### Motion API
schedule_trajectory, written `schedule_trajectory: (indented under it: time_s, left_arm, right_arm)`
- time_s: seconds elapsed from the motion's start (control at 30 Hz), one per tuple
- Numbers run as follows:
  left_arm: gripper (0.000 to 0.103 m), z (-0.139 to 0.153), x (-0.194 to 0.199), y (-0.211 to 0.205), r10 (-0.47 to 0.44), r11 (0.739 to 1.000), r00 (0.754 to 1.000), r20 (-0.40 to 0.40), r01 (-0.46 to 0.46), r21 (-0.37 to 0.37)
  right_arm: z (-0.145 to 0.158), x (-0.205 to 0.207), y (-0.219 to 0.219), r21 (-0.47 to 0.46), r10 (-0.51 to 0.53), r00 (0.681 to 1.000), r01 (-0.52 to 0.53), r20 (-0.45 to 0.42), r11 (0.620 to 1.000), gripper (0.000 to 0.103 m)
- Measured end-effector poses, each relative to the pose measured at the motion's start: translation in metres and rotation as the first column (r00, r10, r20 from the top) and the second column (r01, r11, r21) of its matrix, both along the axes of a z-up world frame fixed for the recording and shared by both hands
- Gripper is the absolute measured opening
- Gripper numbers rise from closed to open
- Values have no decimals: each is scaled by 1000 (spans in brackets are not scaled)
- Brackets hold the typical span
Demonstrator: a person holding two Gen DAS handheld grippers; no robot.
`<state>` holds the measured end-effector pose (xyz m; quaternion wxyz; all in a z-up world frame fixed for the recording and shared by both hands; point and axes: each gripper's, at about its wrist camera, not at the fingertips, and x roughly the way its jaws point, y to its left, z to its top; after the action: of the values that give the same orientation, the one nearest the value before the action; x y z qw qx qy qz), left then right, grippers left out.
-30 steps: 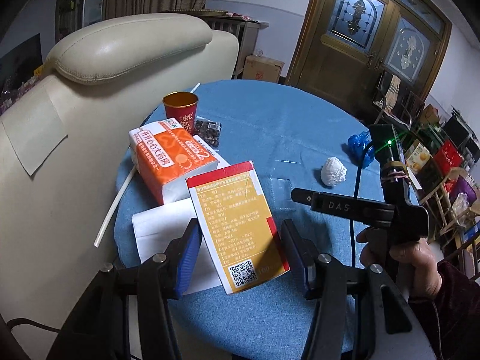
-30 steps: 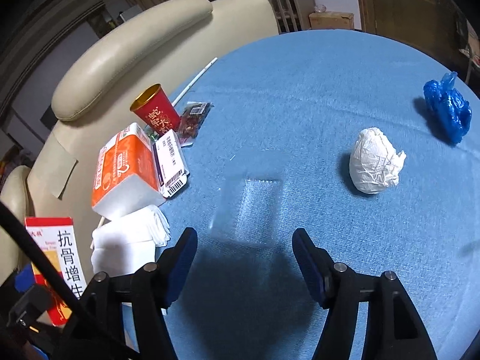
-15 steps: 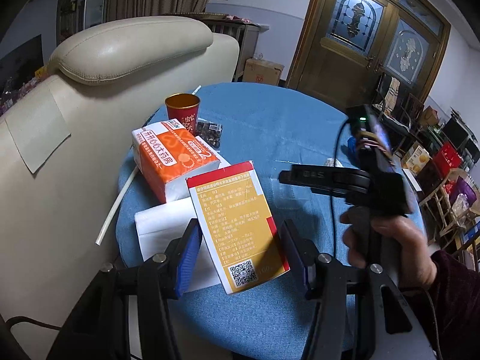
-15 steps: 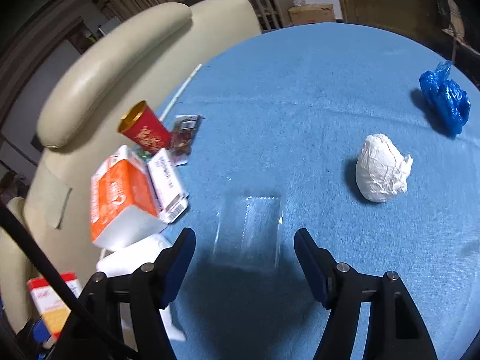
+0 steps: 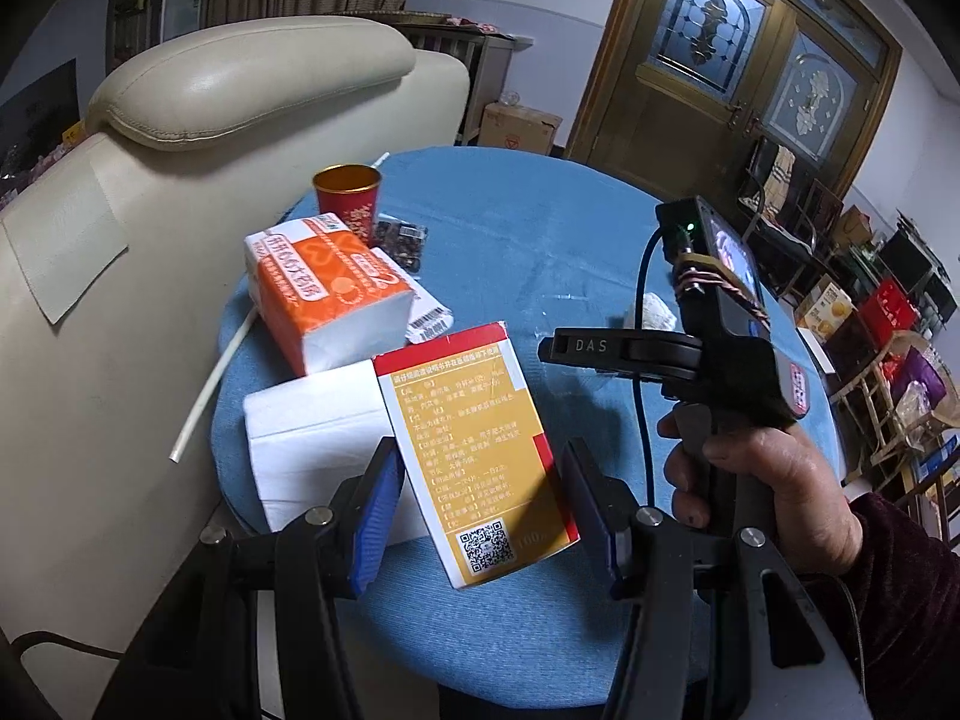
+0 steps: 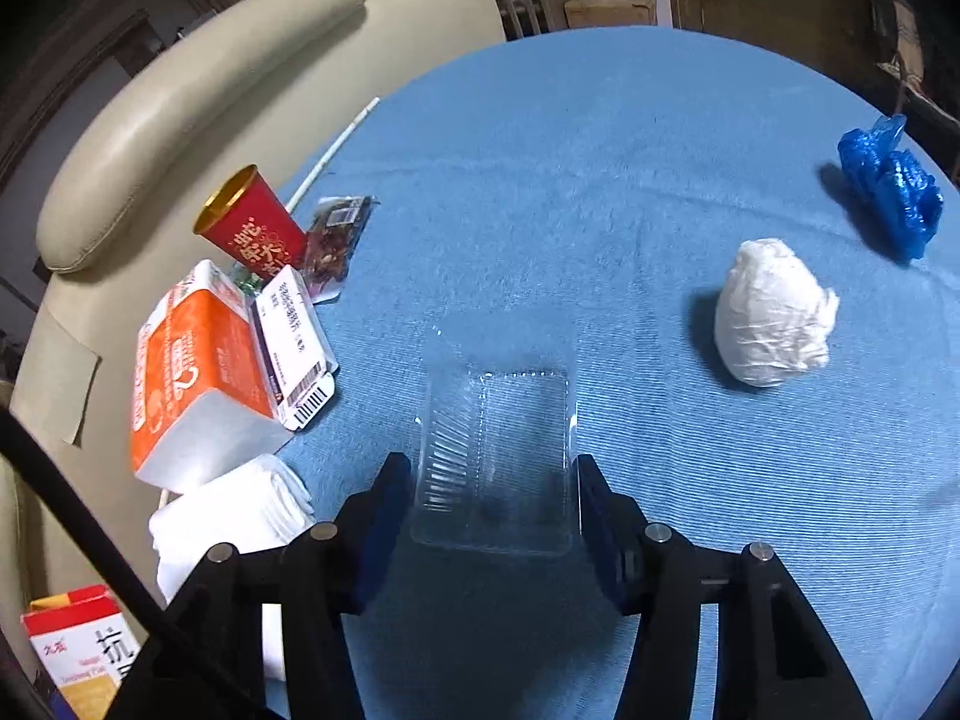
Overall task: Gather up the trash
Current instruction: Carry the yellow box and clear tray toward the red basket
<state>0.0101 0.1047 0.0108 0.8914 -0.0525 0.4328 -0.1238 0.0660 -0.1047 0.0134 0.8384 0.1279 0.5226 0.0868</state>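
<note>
My left gripper (image 5: pixel 480 510) is shut on a red and yellow medicine box (image 5: pixel 480 450), held above the near edge of the round blue table (image 5: pixel 540 240). The box also shows in the right wrist view (image 6: pixel 78 642). My right gripper (image 6: pixel 492 510) is open, its jaws on either side of a clear plastic tray (image 6: pixel 498 456) lying on the table; I cannot tell if they touch it. A white crumpled wad (image 6: pixel 774 312) and a blue crumpled bag (image 6: pixel 888 186) lie farther right.
An orange tissue pack (image 6: pixel 198 372), a red paper cup (image 6: pixel 252 228), a snack wrapper (image 6: pixel 336 240), folded white tissues (image 6: pixel 234 516) and a white straw (image 6: pixel 330 150) lie at the table's left edge. A cream sofa (image 5: pixel 210 96) stands behind. The right gripper's body (image 5: pixel 720 348) crosses the left wrist view.
My right gripper has moved forward and down, so the clear tray now lies between its jaws. The left gripper keeps hold of the medicine box and has barely moved.
</note>
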Motion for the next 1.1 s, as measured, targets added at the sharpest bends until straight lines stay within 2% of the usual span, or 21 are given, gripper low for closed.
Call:
schedule_trajectory:
  time_s: [0.1, 0.33, 0.77, 1.1]
  left_arm:
    - [56, 0, -3, -11, -18, 1000, 1000, 0, 18, 12]
    - [56, -2, -11, -34, -51, 998, 999, -10, 51, 32]
    - [56, 0, -30, -110, -174, 981, 985, -7, 174, 83]
    - [56, 7, -45, -157, -227, 964, 974, 20, 222, 149]
  right_arm:
    - [8, -14, -11, -24, 18, 999, -17, 37, 1000, 57]
    - [15, -48, -61, -17, 17, 998, -16, 58, 1000, 57]
    - [33, -131, -165, -5, -80, 991, 81, 103, 997, 57]
    - [47, -181, -209, 5, -118, 981, 119, 156, 993, 57]
